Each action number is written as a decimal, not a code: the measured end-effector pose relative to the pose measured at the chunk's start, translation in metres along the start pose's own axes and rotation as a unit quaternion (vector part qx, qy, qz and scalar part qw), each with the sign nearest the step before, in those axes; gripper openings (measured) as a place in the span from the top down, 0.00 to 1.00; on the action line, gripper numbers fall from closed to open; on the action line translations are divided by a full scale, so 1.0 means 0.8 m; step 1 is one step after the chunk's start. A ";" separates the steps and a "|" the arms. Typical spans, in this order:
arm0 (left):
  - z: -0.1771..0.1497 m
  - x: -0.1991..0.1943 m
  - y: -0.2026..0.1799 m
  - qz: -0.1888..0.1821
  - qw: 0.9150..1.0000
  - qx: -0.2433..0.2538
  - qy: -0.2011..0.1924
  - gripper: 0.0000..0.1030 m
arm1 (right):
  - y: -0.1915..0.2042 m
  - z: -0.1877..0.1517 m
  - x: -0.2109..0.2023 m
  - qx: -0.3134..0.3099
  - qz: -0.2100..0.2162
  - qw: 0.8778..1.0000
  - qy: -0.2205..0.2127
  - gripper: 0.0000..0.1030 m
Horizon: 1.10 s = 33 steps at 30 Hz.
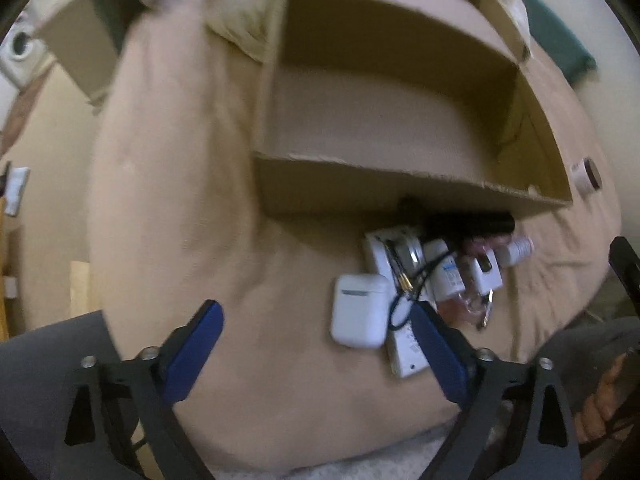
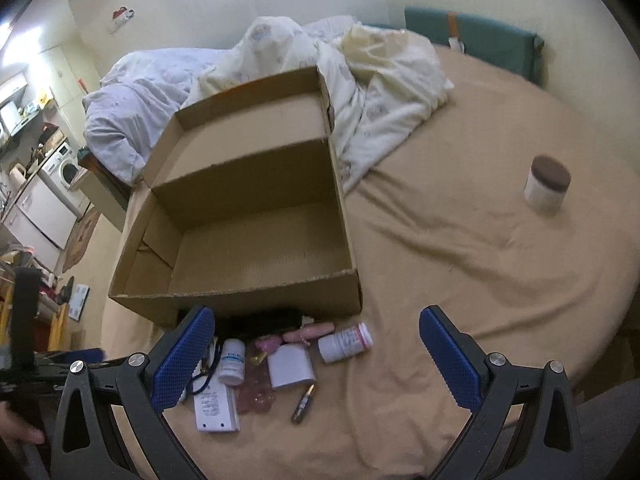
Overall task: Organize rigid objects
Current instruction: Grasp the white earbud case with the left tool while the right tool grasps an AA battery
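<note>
Left wrist view: left hand-held gripper (image 1: pixel 316 330) released, nothing between its jaws, over the bed (image 1: pixel 168 216) beside a white earbud case (image 1: pixel 360 310).
Right wrist view: right hand-held gripper (image 2: pixel 316 338) released, empty, above the same clutter.
Task things: small items heaped on the bed against the front wall of the empty cardboard box (image 2: pixel 236 292); a brown-lidded jar (image 2: pixel 546 186) stands well apart.
Step in hand: likely picking the earbud case; centre the jaws over it, clear of the black cord (image 1: pixel 404 308).
Seen only by right: pill bottle (image 2: pixel 346 342), small metal tube (image 2: pixel 304 402).
</note>
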<state>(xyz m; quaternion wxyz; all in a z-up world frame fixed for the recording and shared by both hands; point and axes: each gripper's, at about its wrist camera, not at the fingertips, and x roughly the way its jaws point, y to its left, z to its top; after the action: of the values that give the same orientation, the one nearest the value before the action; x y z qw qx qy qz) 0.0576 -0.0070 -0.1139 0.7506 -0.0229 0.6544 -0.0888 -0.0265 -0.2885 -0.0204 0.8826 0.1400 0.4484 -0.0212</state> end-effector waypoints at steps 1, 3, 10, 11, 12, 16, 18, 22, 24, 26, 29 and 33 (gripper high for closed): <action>0.005 0.007 0.004 -0.014 1.000 -0.004 0.017 0.21 | -0.002 -0.001 0.002 0.005 0.007 1.000 0.005 0.00; 0.013 0.023 0.012 -0.035 0.998 -0.021 0.038 0.23 | -0.008 -0.003 0.007 0.025 0.033 0.999 0.021 0.00; 0.013 0.069 0.020 -0.083 0.990 -0.052 0.099 0.39 | -0.023 -0.006 0.016 0.066 0.058 0.995 0.043 0.00; 0.010 0.075 0.020 -0.087 0.989 -0.056 0.109 0.40 | -0.024 -0.005 0.017 0.070 0.063 0.995 0.044 0.00; 0.009 0.078 0.021 -0.092 0.987 -0.059 0.116 0.43 | -0.024 -0.006 0.018 0.074 0.067 0.994 0.046 0.00; 0.008 0.091 0.026 -0.121 0.981 -0.077 0.134 0.48 | -0.028 -0.006 0.023 0.089 0.083 0.991 0.056 0.00; 0.009 0.092 0.026 -0.136 0.978 -0.085 0.134 0.60 | -0.030 -0.007 0.024 0.094 0.087 0.990 0.060 0.00; 0.017 0.074 0.018 -0.096 0.988 -0.055 0.110 0.63 | -0.031 -0.007 0.027 0.098 0.094 0.989 0.066 0.00; 0.014 0.068 0.015 -0.077 0.992 -0.045 0.095 0.64 | -0.033 -0.008 0.030 0.102 0.098 0.987 0.073 0.00; 0.014 0.055 0.015 -0.045 0.996 -0.037 0.074 0.66 | -0.036 -0.011 0.034 0.106 0.100 0.986 0.083 0.00; 0.012 0.035 0.018 0.000 0.998 -0.040 0.043 0.82 | -0.040 -0.016 0.043 0.115 0.108 0.982 0.104 0.00; 0.012 0.022 0.031 0.009 0.998 -0.056 0.032 0.82 | -0.041 -0.025 0.060 0.115 0.112 0.977 0.140 0.00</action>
<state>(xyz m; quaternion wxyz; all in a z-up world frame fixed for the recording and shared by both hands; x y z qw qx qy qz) 0.0719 0.0139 -0.1336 0.7276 -0.0563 0.6821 -0.0461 -0.0190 -0.3108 -0.0770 0.7858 0.2915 0.5435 0.0465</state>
